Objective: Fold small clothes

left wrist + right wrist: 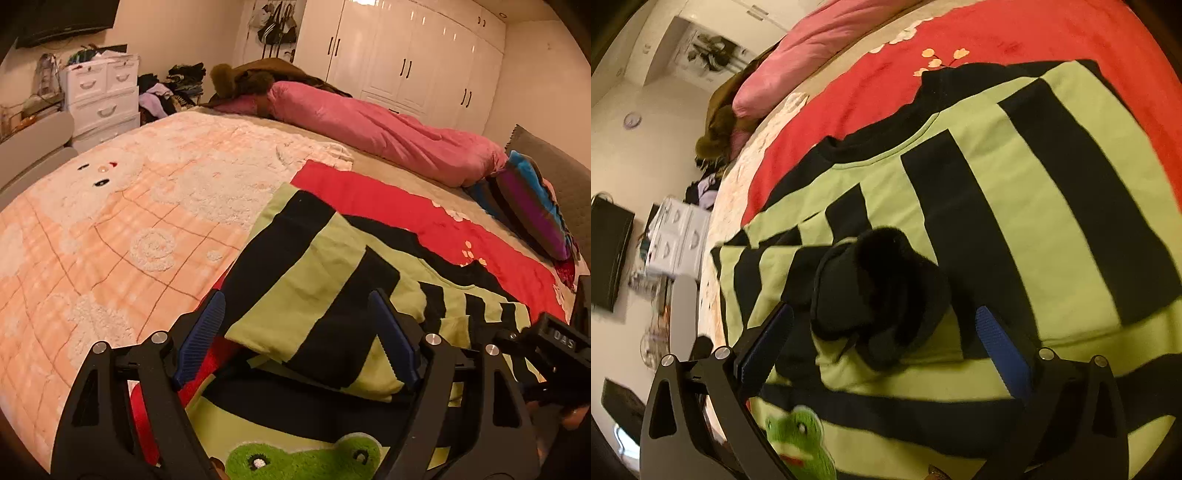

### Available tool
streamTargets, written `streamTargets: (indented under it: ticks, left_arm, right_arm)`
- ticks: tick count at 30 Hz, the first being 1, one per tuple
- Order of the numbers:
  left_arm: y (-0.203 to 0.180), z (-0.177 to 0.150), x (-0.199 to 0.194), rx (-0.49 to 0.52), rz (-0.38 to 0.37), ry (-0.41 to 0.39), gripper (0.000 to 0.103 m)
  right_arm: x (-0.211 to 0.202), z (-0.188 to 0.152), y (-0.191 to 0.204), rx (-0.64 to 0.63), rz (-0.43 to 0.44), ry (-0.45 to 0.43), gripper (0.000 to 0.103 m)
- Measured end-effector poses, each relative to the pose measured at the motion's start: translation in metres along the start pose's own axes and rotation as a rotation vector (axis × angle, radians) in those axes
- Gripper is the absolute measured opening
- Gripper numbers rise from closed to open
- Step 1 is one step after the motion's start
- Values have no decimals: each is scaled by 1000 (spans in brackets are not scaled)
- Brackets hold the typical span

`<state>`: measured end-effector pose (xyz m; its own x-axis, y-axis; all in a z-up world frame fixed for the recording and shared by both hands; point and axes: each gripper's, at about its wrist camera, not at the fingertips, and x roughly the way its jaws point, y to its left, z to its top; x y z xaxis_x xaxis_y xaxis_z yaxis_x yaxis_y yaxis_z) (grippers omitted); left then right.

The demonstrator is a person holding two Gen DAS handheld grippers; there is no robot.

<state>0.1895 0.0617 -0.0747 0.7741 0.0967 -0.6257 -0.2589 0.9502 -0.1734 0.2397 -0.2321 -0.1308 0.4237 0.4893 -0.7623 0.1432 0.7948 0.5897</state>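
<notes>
Striped sweater, light green with black bands, lies on the bed, partly on a red blanket and beside a peach checked blanket at 9 o'clock in the left wrist view. One sleeve is laid across the body of the garment. A fuzzy green frog patch sits at 6 o'clock on the front.

Left hand-held gripper: jaws spread wide, blue pads either side of the folded sleeve; pads do not press the cloth. Contact with the fabric underneath cannot be told.

Right hand-held gripper: jaws spread, nothing pinched. Between them lies the bunched black cuff of a sleeve, resting on the sweater; pads stand clear of it on both sides. Picture is slightly blurred.

Background, left wrist view: rolled pink quilt along the far bed edge at 1 o'clock, white wardrobe at 12 to 1 o'clock, white drawer unit at 10 o'clock, striped cushion at 3 o'clock
</notes>
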Motion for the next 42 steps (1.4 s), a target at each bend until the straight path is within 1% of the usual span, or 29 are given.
streamTargets:
  ticks: [1, 2, 3, 4, 6, 8, 10, 14, 17, 18, 19, 21, 24, 26, 27, 29, 30, 31, 33, 35, 36, 38, 41, 42]
  left_arm:
    - [2, 0, 2, -7, 0, 5, 73]
    - [3, 0, 3, -13, 0, 9, 73]
    - [5, 0, 5, -23, 1, 13, 73]
    - [8, 0, 6, -30, 0, 16, 73]
    - [11, 1, 7, -42, 1, 13, 73]
    - [15, 2, 7, -52, 5, 11, 73]
    - [20, 3, 7, -72, 9, 7, 73]
    - [26, 5, 1, -98, 17, -24, 73]
    - [29, 7, -7, -110, 17, -65, 73]
    - [29, 8, -9, -110, 16, -74, 73]
    - [29, 8, -11, -110, 14, -87, 73]
    - [27, 9, -14, -105, 7, -102, 73]
    - [21, 9, -14, -87, -27, -100, 73]
    - [15, 9, -14, -59, -39, -97, 73]
    - [11, 9, -13, -43, -51, -94, 73]
    - [3, 7, -11, -8, -75, -78, 73]
    - [0, 5, -8, 5, -83, -67, 73]
    - [-4, 4, -6, 20, -90, -53, 73]
    - [-12, 0, -1, 51, -97, -31, 73]
    - [-21, -4, 2, 90, -108, -11, 73]
    - [-24, -5, 4, 103, -110, -6, 73]
    - [-32, -8, 7, 139, -116, 5, 73]
    - [-46, -13, 9, 198, -132, 4, 73]
    - [-50, -15, 10, 213, -137, 1, 73]
  right_arm:
    - [2, 1, 2, -5, -3, -12, 90]
    - [4, 3, 6, -28, 1, -21, 78]
    - [7, 3, 9, -50, 7, -13, 53]
    - [10, 4, 12, -62, 14, -5, 43]
    - [13, 3, 23, -128, 33, 9, 31]
    - [8, 1, 37, -196, 56, 1, 26]
    - [-2, 1, 52, -243, 113, -4, 18]
    - [-34, 4, 88, -331, 259, -33, 17]
    - [-73, 14, 118, -409, 379, -94, 17]
    - [-85, 18, 123, -426, 398, -115, 17]
    - [-105, 25, 128, -452, 426, -152, 17]
    - [-125, 33, 129, -475, 427, -192, 17]
    - [-146, 49, 112, -484, 368, -244, 17]
    - [-148, 59, 88, -458, 269, -259, 17]
    - [-146, 61, 78, -442, 236, -259, 17]
    - [-138, 68, 47, -393, 160, -246, 17]
    - [-133, 69, 37, -380, 126, -242, 17]
    - [-125, 72, 22, -362, 72, -222, 17]
    - [-109, 73, 0, -338, 13, -204, 17]
    - [-95, 67, -14, -315, -29, -188, 17]
    - [-91, 65, -21, -310, -49, -187, 19]
    - [-83, 61, -31, -323, -107, -196, 21]
    - [-70, 59, -44, -338, -164, -192, 26]
    - [-66, 58, -48, -350, -197, -193, 30]
